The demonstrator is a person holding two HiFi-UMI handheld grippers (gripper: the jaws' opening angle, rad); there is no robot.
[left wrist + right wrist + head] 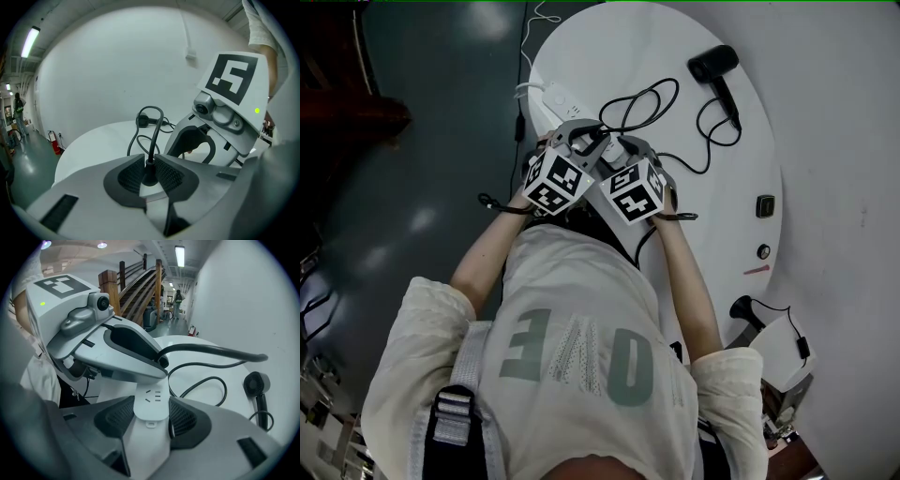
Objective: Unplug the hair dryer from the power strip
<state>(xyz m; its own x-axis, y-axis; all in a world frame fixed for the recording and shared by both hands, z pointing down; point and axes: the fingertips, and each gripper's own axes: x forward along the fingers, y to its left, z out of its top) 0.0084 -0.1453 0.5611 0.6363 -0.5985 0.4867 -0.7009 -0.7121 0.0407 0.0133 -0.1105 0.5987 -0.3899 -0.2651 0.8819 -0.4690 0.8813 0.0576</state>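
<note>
round white desk (609,47) seen from above. one black hair dryer (717,66) lies at its far side, well apart from the grippers, and its one cord (652,98) loops back to one white power strip (553,97) at the near edge. the left gripper (149,180) has its jaws pinching the one black plug (150,166) at its neck. the right gripper (151,420) has its jaws clamped across the strip's end. the plug looks small and stiff, best gripped by its body. the cord is soft. the strip looks light, likely to lift unless held.
</note>
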